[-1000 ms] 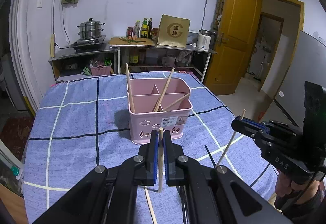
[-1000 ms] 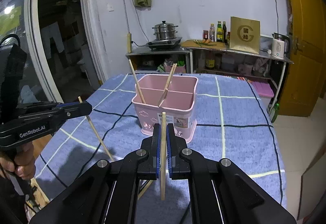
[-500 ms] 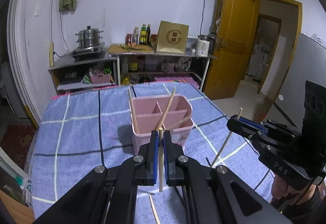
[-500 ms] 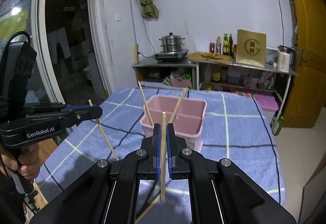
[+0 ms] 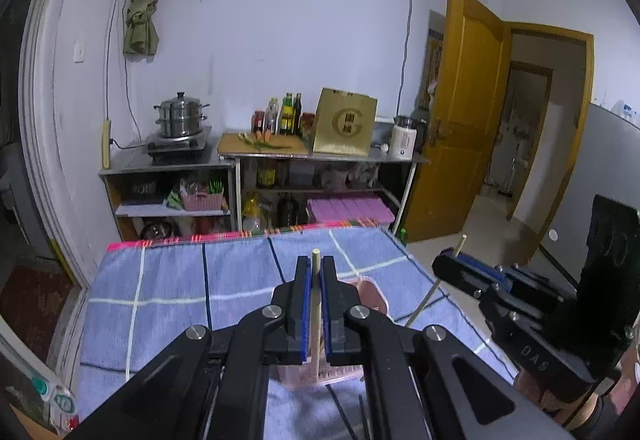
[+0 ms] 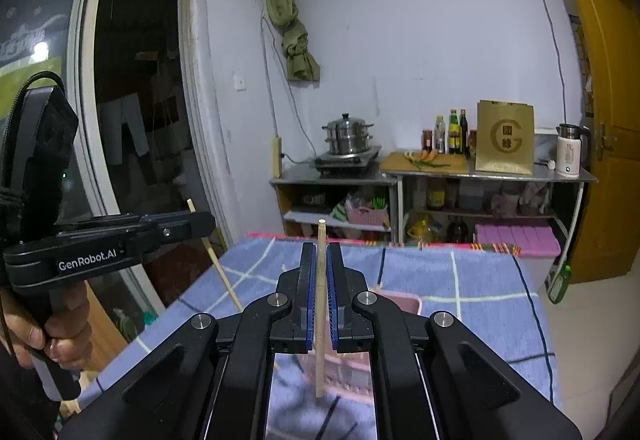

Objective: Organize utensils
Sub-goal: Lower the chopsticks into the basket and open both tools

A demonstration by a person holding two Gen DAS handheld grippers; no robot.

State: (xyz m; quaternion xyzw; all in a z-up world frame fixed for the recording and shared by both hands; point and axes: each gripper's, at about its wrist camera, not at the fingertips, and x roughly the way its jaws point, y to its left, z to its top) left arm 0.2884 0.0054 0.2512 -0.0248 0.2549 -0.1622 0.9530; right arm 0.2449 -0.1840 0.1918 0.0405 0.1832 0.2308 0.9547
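In the left wrist view my left gripper (image 5: 315, 265) is shut on an upright wooden chopstick (image 5: 315, 255). The pink utensil basket (image 5: 371, 291) sits below on the table, mostly hidden behind the fingers. To the right, my right gripper (image 5: 451, 263) holds another chopstick (image 5: 425, 303) at a slant. In the right wrist view that right gripper (image 6: 319, 253) is shut on its chopstick (image 6: 321, 236), above the basket (image 6: 402, 302). At the left a hand (image 6: 60, 324) carries the left gripper (image 6: 202, 220) with its chopstick (image 6: 222, 274).
A blue checked cloth (image 5: 180, 280) covers the table. Behind its far edge stand metal shelves (image 5: 168, 160) with a steamer pot (image 5: 182, 118), bottles, a gold box (image 5: 346, 122) and a kettle. A yellow door (image 5: 464, 128) stands open on the right, and a dark doorway (image 6: 136, 120) lies on the left.
Both grippers have risen with their chopsticks and tilted up. The basket has dropped low in both views and is now mostly hidden behind the fingers.
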